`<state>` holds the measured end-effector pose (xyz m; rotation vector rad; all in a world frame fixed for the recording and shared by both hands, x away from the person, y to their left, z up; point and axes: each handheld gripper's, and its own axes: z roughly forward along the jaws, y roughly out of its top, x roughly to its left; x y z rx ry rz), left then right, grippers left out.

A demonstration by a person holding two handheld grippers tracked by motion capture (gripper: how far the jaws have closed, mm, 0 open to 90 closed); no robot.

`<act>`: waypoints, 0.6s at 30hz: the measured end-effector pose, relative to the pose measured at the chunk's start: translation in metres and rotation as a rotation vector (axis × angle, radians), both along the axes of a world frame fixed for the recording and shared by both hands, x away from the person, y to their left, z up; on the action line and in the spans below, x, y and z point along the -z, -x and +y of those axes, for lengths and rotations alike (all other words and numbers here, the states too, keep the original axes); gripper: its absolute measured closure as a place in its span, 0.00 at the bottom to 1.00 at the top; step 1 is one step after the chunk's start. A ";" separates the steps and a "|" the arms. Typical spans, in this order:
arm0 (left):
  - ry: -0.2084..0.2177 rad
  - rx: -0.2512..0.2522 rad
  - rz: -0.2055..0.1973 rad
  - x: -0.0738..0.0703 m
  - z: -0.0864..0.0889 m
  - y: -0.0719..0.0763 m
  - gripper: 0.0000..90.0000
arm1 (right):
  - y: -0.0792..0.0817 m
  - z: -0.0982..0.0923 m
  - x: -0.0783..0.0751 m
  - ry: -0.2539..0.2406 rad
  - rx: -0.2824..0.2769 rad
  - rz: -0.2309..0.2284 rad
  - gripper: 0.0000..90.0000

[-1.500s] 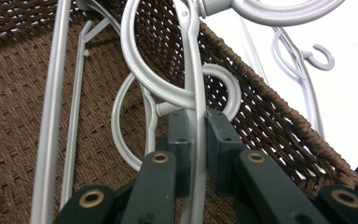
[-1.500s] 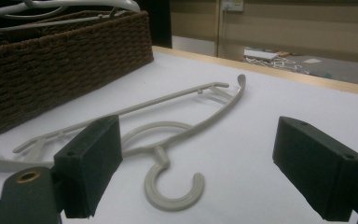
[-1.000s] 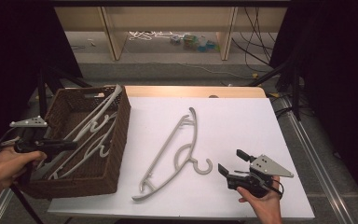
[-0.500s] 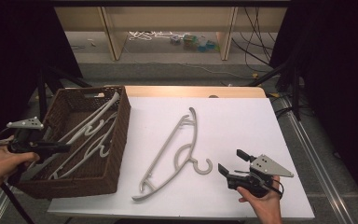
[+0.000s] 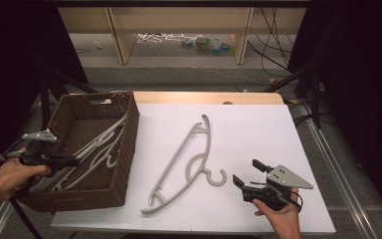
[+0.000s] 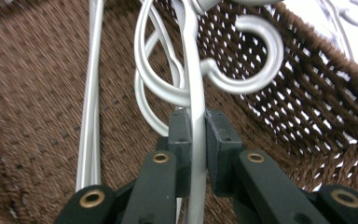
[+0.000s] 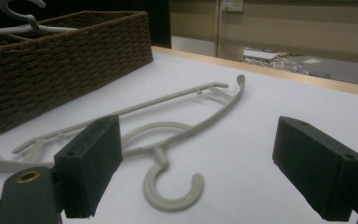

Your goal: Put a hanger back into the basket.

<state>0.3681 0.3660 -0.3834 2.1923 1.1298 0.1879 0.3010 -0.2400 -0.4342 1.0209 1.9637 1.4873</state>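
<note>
1. High view: the left hand-held gripper (image 5: 64,161) sits at about 9 o'clock on the counter (image 5: 258,124), reaching into the wicker basket (image 5: 124,149) from its left side, jaws pointing toward 3 o'clock. It is clamped on one of the pale hangers in the basket (image 5: 97,147), whose long axes run from 7 toward 1 o'clock. The right hand-held gripper (image 5: 246,174) rests at about 5 o'clock, jaws spread wide and holding nothing. A loose hanger (image 5: 181,162) lies flat on the white counter between basket and right hand, long axis from 7 to 1 o'clock, its hook toward 4 o'clock, just short of the right jaws.

2. Left gripper view: the pads (image 6: 182,140) are pressed tight on a thin silver bar of the gripped hanger (image 6: 193,102), which runs straight away toward 12 o'clock between the jaws. Its hook (image 6: 261,60) curls off at 1 o'clock, against the basket wall (image 6: 317,107).

3. Right gripper view: both pads (image 7: 91,163) stand well apart with nothing between them. The loose hanger's hook (image 7: 168,186) lies dead ahead at 12 o'clock, near the jaws, and the body stretches off toward 10 and 1 o'clock. My judgement: the right hand is far nearer this hanger, and a short forward reach would put the hook's neck between the pads.
</note>
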 end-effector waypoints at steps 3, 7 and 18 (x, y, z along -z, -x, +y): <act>-0.016 0.012 0.029 0.003 -0.002 -0.002 0.90 | 0.000 0.000 0.000 0.001 0.003 0.003 0.18; -0.045 0.031 0.066 0.008 -0.005 -0.005 0.90 | 0.000 0.000 0.000 0.000 0.007 -0.007 0.18; -0.059 0.011 0.125 0.016 -0.002 -0.009 0.80 | 0.000 0.000 0.000 -0.003 0.009 -0.007 0.19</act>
